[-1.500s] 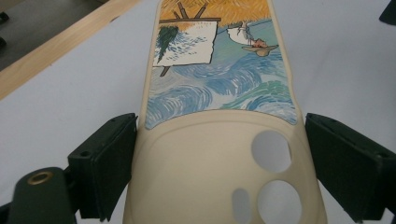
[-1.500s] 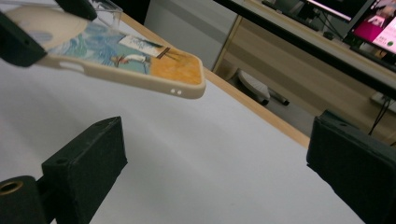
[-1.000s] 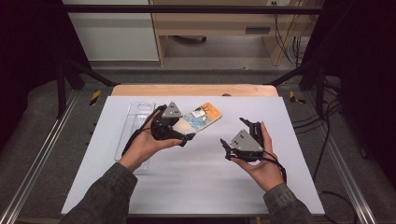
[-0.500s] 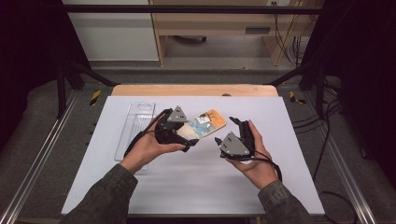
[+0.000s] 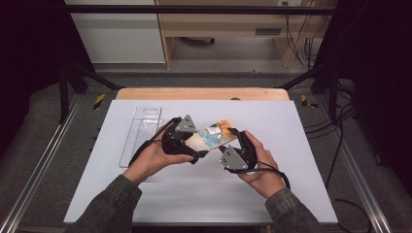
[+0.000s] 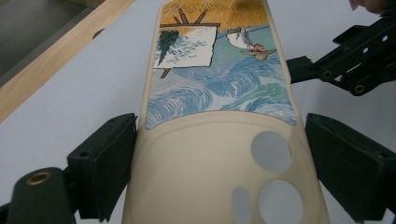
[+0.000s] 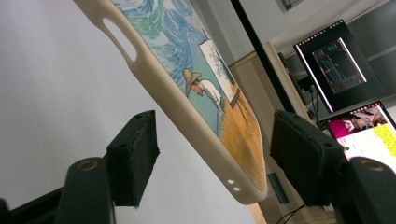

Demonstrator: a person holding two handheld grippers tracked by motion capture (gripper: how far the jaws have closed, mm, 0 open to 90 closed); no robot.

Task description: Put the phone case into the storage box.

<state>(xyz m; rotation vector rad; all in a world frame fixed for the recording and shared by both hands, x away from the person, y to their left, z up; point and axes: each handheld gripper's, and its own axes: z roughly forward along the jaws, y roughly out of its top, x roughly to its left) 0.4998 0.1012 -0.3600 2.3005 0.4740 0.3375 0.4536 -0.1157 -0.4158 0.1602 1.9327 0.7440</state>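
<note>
A cream phone case (image 5: 216, 135) with a painted back, blue swirls and a figure in a straw hat, hangs tilted above the white table. My left gripper (image 5: 197, 145) is shut on its camera-hole end, and both pads press its side edges (image 6: 219, 158). My right gripper (image 5: 228, 141) straddles the other end of the case (image 7: 205, 93). Its jaws have just been closing with the case between them, but a gap still shows on each side (image 7: 215, 154). In the left gripper view the right gripper's black jaws (image 6: 345, 65) stand beside the case (image 6: 219, 93).
A clear plastic tray (image 5: 141, 131) lies on the white table surface (image 5: 291, 170) left of my left hand. A wooden strip (image 5: 204, 93) borders the far edge. Two lit screens (image 7: 341, 60) stand beyond the table in the right gripper view.
My right hand has moved left toward the case and its jaws now straddle the case's end. The left hand has stayed nearly where it was, still holding the case.
</note>
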